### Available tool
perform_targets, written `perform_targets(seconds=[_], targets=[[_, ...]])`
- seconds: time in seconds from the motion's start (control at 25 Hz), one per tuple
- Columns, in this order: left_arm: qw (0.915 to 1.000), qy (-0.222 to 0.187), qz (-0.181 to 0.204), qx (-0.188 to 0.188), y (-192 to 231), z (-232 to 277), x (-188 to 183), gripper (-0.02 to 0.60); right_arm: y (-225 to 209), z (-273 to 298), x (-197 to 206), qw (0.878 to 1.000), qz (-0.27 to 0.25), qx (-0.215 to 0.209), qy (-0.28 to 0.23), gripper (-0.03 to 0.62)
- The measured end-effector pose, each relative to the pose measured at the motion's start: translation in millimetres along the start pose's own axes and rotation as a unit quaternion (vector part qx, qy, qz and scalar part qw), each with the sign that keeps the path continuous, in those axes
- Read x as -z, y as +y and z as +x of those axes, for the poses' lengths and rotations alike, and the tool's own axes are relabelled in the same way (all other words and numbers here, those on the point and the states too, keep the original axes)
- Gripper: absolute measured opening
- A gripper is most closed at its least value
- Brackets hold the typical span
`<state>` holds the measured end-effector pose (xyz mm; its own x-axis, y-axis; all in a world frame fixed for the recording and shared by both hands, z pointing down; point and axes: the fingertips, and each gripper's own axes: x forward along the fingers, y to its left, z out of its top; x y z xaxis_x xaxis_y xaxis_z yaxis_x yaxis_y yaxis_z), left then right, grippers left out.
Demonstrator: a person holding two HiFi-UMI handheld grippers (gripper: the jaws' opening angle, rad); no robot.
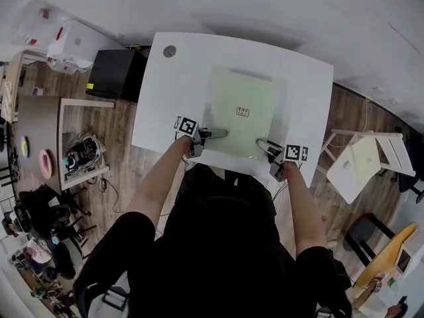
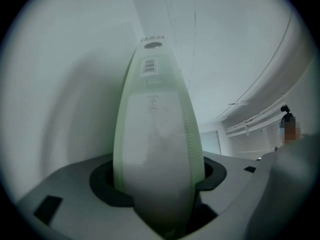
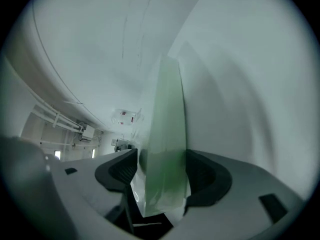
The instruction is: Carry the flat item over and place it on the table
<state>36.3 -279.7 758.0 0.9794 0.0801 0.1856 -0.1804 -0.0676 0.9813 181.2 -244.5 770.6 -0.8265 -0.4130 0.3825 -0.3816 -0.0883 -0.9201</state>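
Note:
A pale green flat board with a small red label lies on the white table; its near edge reaches the table's front edge. My left gripper is at the board's near left corner. In the left gripper view the board fills the space between the jaws, with my left gripper shut on it. My right gripper is at the near right corner. There the board stands between the wide jaws of my right gripper, against one pad with a thin gap at the other.
A round cable hole sits in the table's far left corner. A black box and a wooden shelf unit stand to the left. A small white table and a chair are on the right. The floor is wood.

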Motion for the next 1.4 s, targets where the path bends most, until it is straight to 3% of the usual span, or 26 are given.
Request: perform_targets(seconds=[0.64, 1.04, 1.24, 1.4], targets=[[0.9976, 0.022, 0.04, -0.052, 4, -8, 2, 0.328, -5, -3, 1, 1.0, -0.013, 0.023, 0.014, 0.285], [0.9889, 0.026, 0.095, -0.112, 10, -38, -4, 0.344, -4, 3, 2, 1.0, -0.006, 0.024, 0.013, 0.278], [0.9826, -0.011, 0.119, -0.142, 13, -65, -12, 0.344, -6, 2, 2, 0.999, -0.006, 0.031, 0.019, 0.275], [0.9785, 0.019, 0.135, -0.154, 14, -60, 2, 0.343, -5, 1, 1, 1.0, -0.004, 0.029, 0.008, 0.275]])
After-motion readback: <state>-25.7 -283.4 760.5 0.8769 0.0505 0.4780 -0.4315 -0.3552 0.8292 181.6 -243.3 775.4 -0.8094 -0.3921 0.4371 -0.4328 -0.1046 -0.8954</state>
